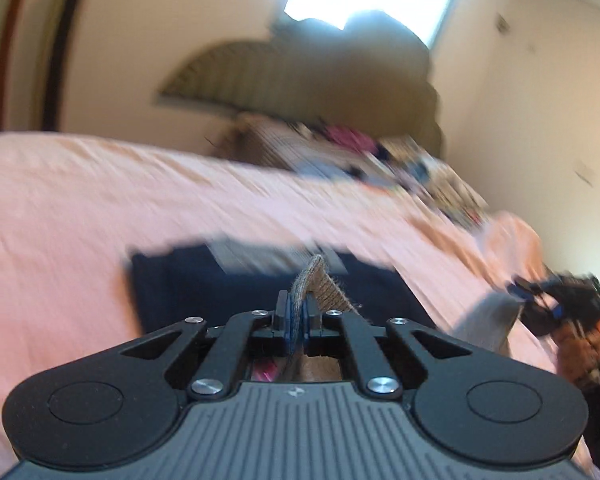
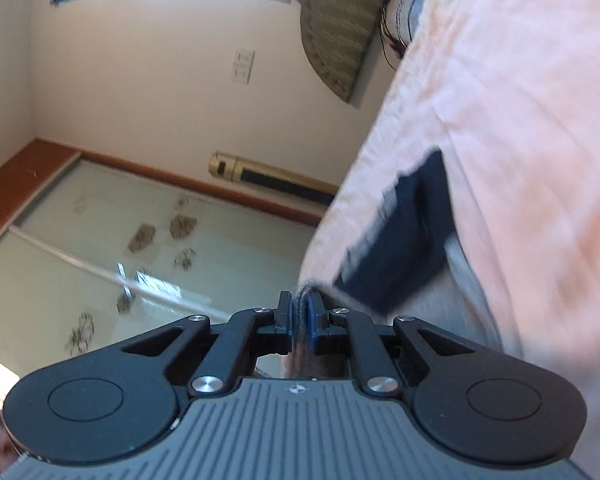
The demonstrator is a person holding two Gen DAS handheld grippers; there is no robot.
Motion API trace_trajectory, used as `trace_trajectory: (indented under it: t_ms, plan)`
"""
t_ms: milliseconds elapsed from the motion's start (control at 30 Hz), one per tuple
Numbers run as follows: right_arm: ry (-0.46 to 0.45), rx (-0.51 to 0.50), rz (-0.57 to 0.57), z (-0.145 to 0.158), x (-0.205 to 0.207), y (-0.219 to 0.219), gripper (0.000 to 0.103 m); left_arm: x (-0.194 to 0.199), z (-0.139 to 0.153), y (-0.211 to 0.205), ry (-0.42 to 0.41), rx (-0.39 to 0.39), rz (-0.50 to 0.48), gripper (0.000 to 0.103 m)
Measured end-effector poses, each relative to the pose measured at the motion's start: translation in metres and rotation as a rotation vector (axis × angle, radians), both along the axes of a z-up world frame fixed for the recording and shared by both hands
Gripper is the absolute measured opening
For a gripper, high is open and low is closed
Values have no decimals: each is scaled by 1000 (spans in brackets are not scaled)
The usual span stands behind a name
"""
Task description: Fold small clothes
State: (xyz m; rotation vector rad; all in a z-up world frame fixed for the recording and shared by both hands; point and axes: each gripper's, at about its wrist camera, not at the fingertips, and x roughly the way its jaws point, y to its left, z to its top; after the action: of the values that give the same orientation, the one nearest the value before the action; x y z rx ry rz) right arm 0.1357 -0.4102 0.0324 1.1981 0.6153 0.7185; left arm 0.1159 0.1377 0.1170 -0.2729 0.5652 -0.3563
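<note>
My left gripper is shut on the edge of a grey-brown garment, which sticks up between its blue pads above the pink bed. My right gripper is shut on the same grey cloth; it also shows at the right of the left wrist view, holding a hanging grey part. A folded navy garment lies flat on the bed just beyond the left gripper, and appears in the right wrist view. Both views are blurred and tilted.
A pile of mixed coloured clothes lies at the far end of the bed by a striped headboard. In the right wrist view a wall with sockets and a glass sliding wardrobe door stand beside the bed.
</note>
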Motion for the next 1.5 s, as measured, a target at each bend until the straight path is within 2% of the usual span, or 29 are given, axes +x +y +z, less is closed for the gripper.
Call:
trace_trajectory:
  t_ms: [100,133,200,233,267,333,400,467,600,733,800,867,900,933,967,1000,1033,1133,1167,1200,1233,1267,1300,1333,1433,1500]
  plan:
    - [56,-2,-48,-14,69,8,17,61,-21,19,-39,26,168,5]
    - [90,-26,-61,-23,88,13,17,80,-34,26,-26,38,226,5]
    - [182,-172,-120,-38,112,27,21,109,-63,40,126,-20,302,5]
    - [191,-256,-107,-39,116,37,32,113,-73,41,169,-50,287,5]
    - [165,-350,-62,-37,116,50,47,110,-80,37,179,-43,259,5]
    - [68,-562,20,-27,106,73,56,97,-87,25,177,25,203,7]
    - [-33,-744,106,-17,93,92,56,87,-90,20,209,31,141,8]
    - [-82,-869,176,-11,86,105,56,77,-89,17,205,20,106,9]
    - [-134,-959,244,-1,85,121,56,70,-86,6,188,40,49,10]
    - [-198,-1088,303,-1,81,147,56,72,-89,-1,205,75,29,11]
    - [-250,-1178,339,-2,71,161,56,71,-90,-3,199,91,13,18]
    - [-283,-1238,375,-4,65,171,56,74,-92,-3,196,94,9,34]
    - [-289,-1252,383,-4,63,173,55,75,-92,-2,193,84,14,38]
    - [-293,-1257,388,-4,63,174,54,75,-92,-1,187,78,23,54]
    - [-291,-1255,390,-3,63,173,51,76,-91,-2,180,79,32,75]
    - [-290,-1253,389,-1,64,172,49,77,-91,-3,172,93,46,82]
    - [-291,-1254,387,1,64,172,47,78,-91,-5,162,113,52,83]
    - [-299,-1247,385,5,64,172,46,80,-94,-13,168,143,3,83]
    - [-294,-1245,389,4,66,172,46,81,-95,-17,166,171,-4,79]
    - [-288,-1245,395,2,67,173,46,81,-96,-22,163,203,-11,72]
    - [-283,-1242,398,0,69,174,46,82,-97,-26,160,231,-21,52]
    - [-277,-1226,401,-2,70,174,41,82,-97,-27,158,233,-23,42]
    - [-265,-1200,396,-3,72,172,35,82,-95,-26,158,220,-21,36]
    - [-245,-1167,390,-3,75,169,23,83,-94,-25,161,207,-18,24]
    - [-223,-1096,370,-1,75,158,20,81,-89,-23,156,196,7,14]
    - [-226,-1069,346,5,70,149,18,74,-83,-24,125,202,24,12]
